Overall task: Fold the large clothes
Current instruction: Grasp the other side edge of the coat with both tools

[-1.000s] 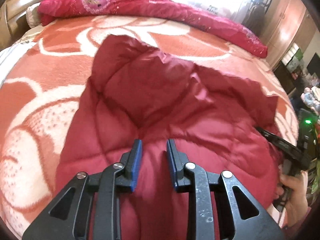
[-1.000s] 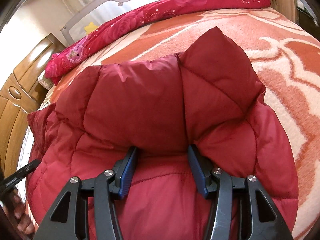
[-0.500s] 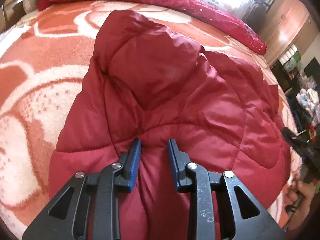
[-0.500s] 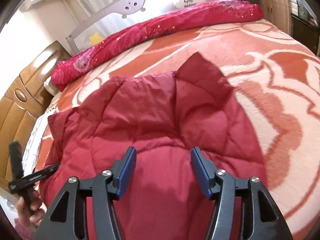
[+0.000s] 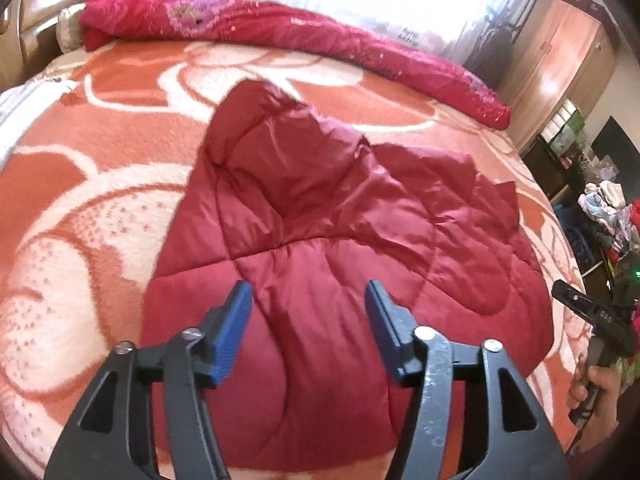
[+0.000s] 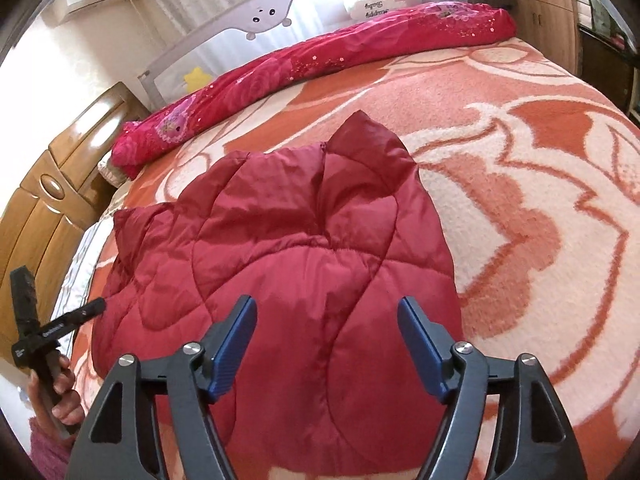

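A dark red quilted jacket (image 5: 340, 240) lies folded in a rounded heap on the orange and cream bed blanket (image 5: 80, 208); it also shows in the right wrist view (image 6: 288, 264). My left gripper (image 5: 308, 308) is open and empty, held above the jacket's near part. My right gripper (image 6: 328, 324) is open and empty above the jacket's near edge. The other gripper and the hand holding it appear at the right edge of the left wrist view (image 5: 592, 320) and at the left edge of the right wrist view (image 6: 36, 340).
A rolled pink-red floral quilt (image 5: 280, 40) lies along the far side of the bed, also in the right wrist view (image 6: 320, 56). A wooden headboard (image 6: 44, 208) stands at the left. A wardrobe (image 5: 568, 52) and clutter (image 5: 600, 208) stand past the bed's right side.
Both grippers let go of the jacket, opened wide and pulled back. The jacket settled lower onto the blanket.
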Demonstrator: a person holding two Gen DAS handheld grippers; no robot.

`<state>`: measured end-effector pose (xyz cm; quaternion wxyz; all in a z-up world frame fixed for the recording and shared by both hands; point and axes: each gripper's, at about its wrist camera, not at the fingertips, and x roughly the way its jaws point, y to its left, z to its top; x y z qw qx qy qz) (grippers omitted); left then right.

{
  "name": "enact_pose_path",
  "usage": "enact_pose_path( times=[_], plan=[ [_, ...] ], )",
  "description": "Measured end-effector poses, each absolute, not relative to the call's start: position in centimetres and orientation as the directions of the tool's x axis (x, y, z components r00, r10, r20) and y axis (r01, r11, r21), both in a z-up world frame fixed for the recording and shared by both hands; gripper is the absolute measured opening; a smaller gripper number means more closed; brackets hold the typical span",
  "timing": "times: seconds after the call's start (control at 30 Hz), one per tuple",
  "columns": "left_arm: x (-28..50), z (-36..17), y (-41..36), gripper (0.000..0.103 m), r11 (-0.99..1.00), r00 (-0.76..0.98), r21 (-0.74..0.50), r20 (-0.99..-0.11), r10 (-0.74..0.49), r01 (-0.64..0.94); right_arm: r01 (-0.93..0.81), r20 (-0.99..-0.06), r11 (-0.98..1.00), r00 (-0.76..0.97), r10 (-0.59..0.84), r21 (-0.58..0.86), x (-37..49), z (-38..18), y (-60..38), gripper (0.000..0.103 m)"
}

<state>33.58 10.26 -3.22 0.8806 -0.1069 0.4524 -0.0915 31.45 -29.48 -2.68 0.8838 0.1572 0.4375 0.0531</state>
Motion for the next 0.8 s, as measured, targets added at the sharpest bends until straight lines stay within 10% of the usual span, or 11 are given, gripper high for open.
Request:
enact_pose_path(
  times=[0.23, 0.8],
  plan=[
    [30.8, -1.9, 13.0, 0.082, 0.953, 0.610, -0.297, -0.745, -0.271, 0.060, -0.003, -0.756, 0.945, 0.600, 0.262, 0.326, 29.8, -2.5, -29.9, 0.084],
    [33.6, -7.8, 17.5, 0.083, 0.885, 0.464, -0.465, -0.783, -0.415, 0.006, 0.075, -0.744, 0.884, 0.576, 0.338, 0.461, 31.6, -5.2, -36.9, 0.095]
  ],
)
